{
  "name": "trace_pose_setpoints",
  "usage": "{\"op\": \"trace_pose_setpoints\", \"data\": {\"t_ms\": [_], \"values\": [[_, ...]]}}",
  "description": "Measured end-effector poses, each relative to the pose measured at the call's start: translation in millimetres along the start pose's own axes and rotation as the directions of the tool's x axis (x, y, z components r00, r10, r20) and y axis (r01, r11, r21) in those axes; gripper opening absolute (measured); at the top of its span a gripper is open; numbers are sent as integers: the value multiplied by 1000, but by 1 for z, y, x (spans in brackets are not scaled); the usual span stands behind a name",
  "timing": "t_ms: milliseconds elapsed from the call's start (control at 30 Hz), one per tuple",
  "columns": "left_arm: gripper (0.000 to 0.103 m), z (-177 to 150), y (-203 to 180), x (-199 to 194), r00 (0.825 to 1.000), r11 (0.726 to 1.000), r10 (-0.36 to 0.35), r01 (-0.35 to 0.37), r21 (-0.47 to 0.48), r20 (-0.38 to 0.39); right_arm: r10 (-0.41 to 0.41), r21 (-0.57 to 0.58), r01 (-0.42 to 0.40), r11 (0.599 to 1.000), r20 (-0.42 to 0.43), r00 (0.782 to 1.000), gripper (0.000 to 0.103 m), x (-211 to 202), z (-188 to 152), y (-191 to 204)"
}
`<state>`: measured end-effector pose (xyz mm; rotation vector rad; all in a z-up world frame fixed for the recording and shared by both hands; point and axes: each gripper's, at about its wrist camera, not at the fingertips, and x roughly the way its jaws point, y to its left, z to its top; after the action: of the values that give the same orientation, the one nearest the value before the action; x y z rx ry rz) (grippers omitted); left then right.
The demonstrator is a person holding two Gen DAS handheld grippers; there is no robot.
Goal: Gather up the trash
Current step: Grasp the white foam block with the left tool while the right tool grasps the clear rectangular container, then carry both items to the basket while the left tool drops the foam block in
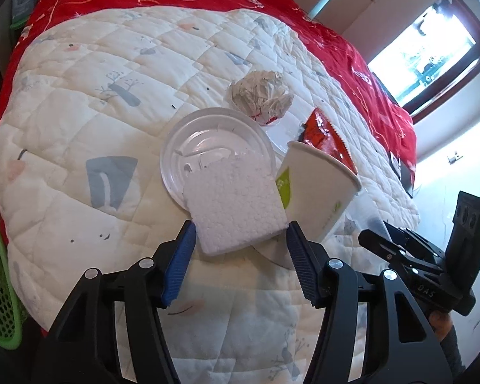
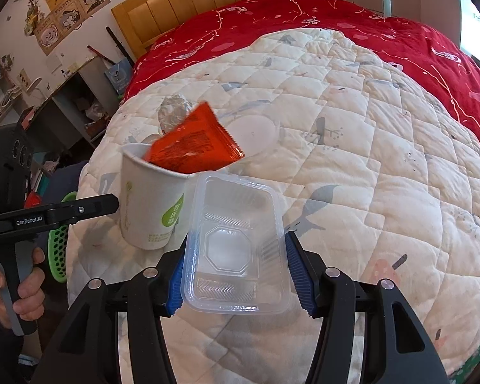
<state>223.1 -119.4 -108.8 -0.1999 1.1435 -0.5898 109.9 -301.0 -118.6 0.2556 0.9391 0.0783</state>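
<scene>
Trash lies on a white quilt on the bed. My left gripper is closed on a white foam slab, which rests over a clear round plastic lid. A white paper cup with an orange snack wrapper in it stands to the right, and a crumpled paper ball lies behind. My right gripper grips a clear rectangular plastic tray by its sides. The cup and wrapper stand just left of it.
A green mesh basket hangs off the bed's left edge; it also shows in the right wrist view. A red blanket covers the far bed. Another clear round lid lies behind the cup. Shelves and a desk stand at left.
</scene>
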Motion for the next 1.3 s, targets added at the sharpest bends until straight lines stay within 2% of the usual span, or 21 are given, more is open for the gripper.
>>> {"op": "trace_pose_setpoints", "data": {"t_ms": [267,500,667,833,967,1167,1300], "values": [[57,-10,2,-37,997,999,28,-29,17,74,27,-28,-26,999,31,999,54,-22,-4,23],[57,-25,23,-93,981,993,112,-114,4,159,80,-93,-75,993,57,995,54,-39,-3,63],[57,-41,56,-132,950,972,235,-234,-30,204,119,-140,-111,984,51,992,54,-39,-2,96],[57,-55,101,-155,921,942,335,-321,-103,199,158,-184,-149,971,31,987,54,-29,0,132],[57,-65,140,-170,879,896,440,-415,-159,186,183,-219,-176,960,12,983,54,-21,0,160],[58,-81,188,-181,833,834,539,-505,-224,129,216,-262,-212,942,-13,976,54,-9,2,200],[59,-90,214,-184,819,808,566,-528,-262,94,232,-286,-231,930,-33,972,54,0,3,223]]}}
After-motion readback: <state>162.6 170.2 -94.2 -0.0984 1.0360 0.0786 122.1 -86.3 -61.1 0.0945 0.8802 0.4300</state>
